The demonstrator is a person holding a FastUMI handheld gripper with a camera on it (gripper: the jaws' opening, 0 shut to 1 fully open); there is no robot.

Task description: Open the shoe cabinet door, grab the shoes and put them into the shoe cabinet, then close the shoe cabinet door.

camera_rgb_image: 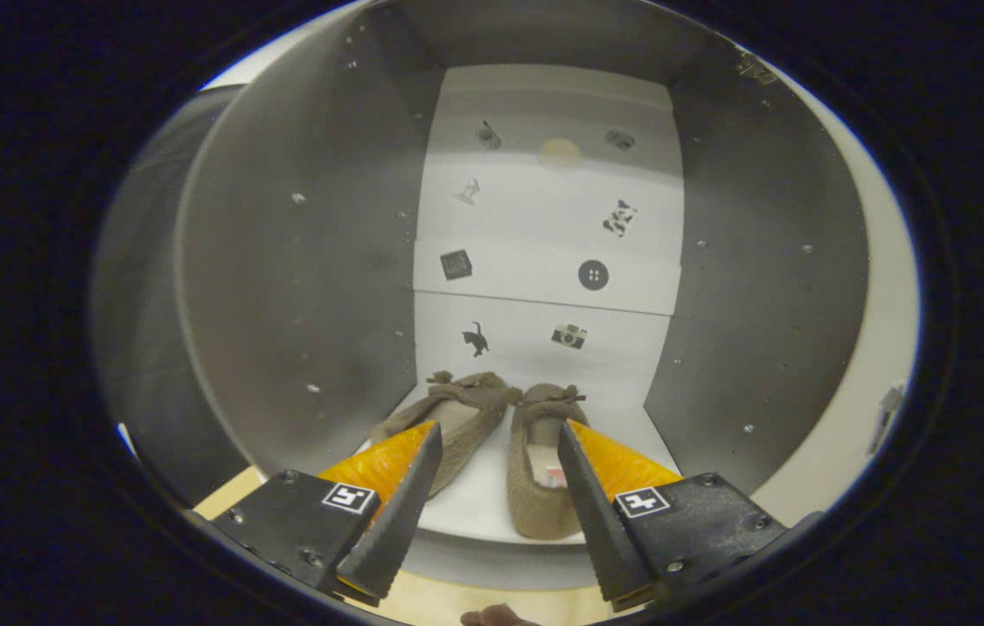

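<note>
Two brown fuzzy slippers with small bows lie side by side on the white bottom shelf (479, 509) of the shoe cabinet, toes toward the back wall. The left slipper (457, 417) is partly behind my left finger; the right slipper (534, 469) lies between the fingers, next to the right one. My gripper (498, 439) is open, at the cabinet's front edge, and its fingers hold nothing. The cabinet stands open, with grey side walls (301, 287) on both sides.
The cabinet's white back wall (548, 252) carries small stickers and has shelf lines across it. Pale wooden floor (440, 600) lies below the shelf's front edge. Small pegs and screw holes dot the side walls.
</note>
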